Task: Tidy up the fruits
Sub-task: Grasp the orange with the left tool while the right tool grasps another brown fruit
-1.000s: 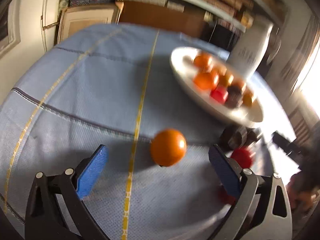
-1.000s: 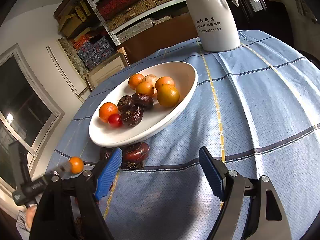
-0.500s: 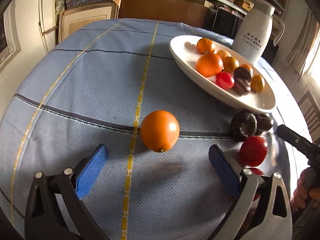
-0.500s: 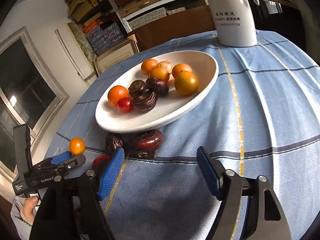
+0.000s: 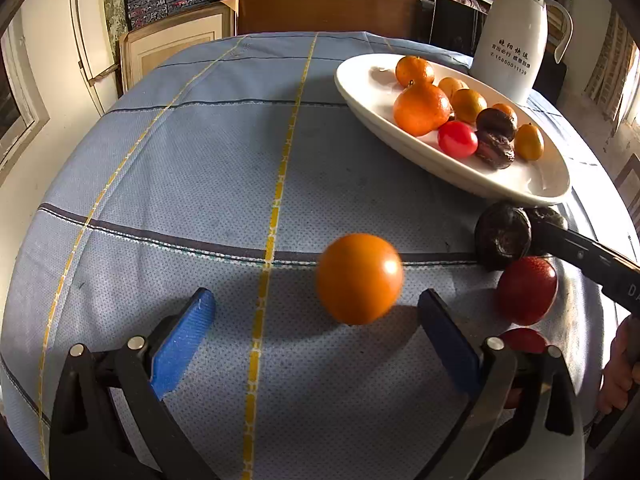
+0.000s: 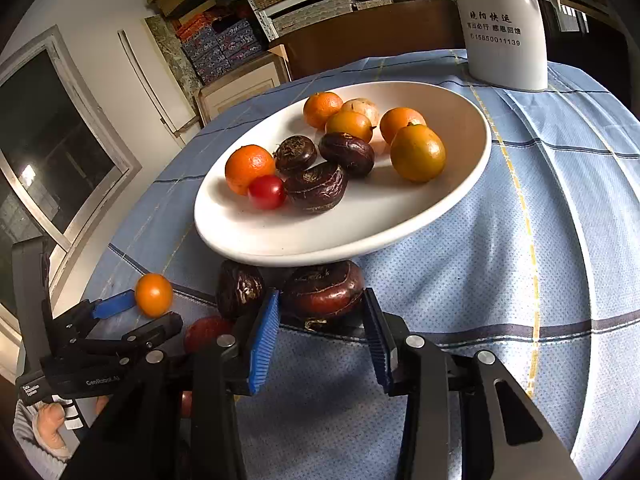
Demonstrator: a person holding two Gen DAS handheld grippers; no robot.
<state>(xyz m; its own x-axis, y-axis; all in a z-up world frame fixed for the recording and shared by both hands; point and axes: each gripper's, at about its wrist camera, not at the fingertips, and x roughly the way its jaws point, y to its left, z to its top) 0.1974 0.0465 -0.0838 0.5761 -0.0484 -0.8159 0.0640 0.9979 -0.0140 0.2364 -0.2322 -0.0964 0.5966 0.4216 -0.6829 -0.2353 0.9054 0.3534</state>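
A loose orange fruit (image 5: 359, 278) lies on the blue tablecloth just ahead of my open left gripper (image 5: 316, 322), between its blue pads; it also shows in the right wrist view (image 6: 153, 294). A white oval bowl (image 6: 460, 196) holds several oranges, dark fruits and a red one. My right gripper (image 6: 320, 334) has its blue pads on either side of a dark brown fruit (image 6: 325, 289) under the bowl's rim, pads close to it. A second dark fruit (image 6: 239, 288) and red fruits (image 5: 526, 290) lie beside it.
A white thermos jug (image 6: 500, 24) stands behind the bowl. The round table's edge (image 5: 60, 176) curves away at the left. Shelves with boxes and a wooden board lie beyond the table.
My right gripper moved forward and narrowed around the dark brown fruit under the bowl. My left gripper shifted left, so the orange fruit sits nearer its right pad.
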